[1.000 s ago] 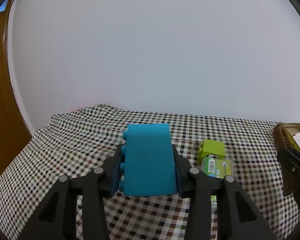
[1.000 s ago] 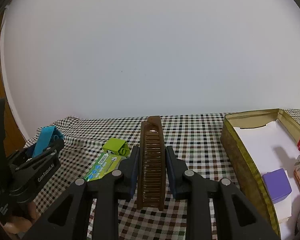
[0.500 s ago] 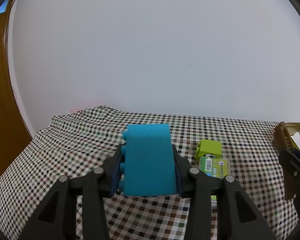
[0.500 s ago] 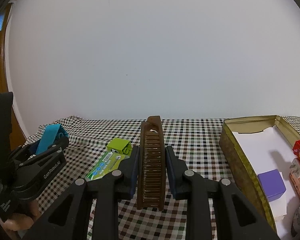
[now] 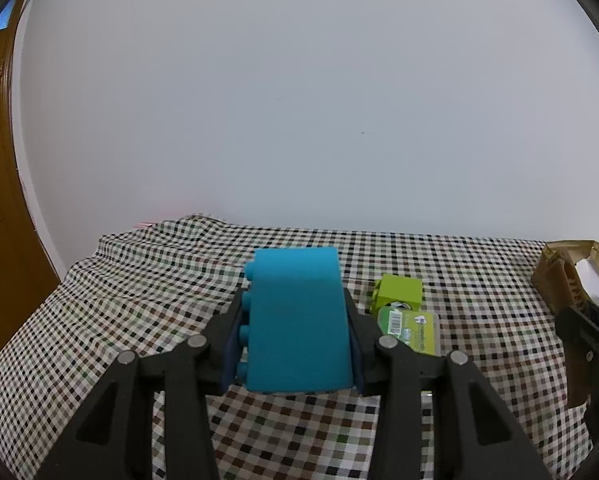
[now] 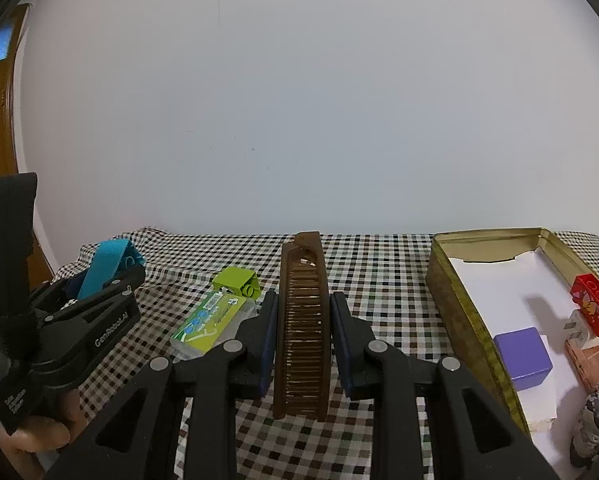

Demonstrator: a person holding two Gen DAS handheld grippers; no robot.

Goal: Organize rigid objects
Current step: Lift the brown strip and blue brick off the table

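Both tongs loaded above the checked counter.

The left tongs (image 5: 295, 332) are clamped on a blue studded block (image 5: 297, 320), held clear of the counter (image 5: 139, 304); the right tongs (image 6: 302, 332) are closed tight on a brown comb (image 6: 302, 320), standing on edge between the pads. On the cloth at about ten o'clock from the comb lie a green packet (image 6: 209, 322) and, just beyond it, a lime block (image 6: 235, 280). At three o'clock sits an open tin (image 6: 459, 320) holding a purple cube (image 6: 523, 356) and a red block (image 6: 595, 308).

"GenRobot.AI" on left gripper (image 6: 111, 280) side; other print illegible.
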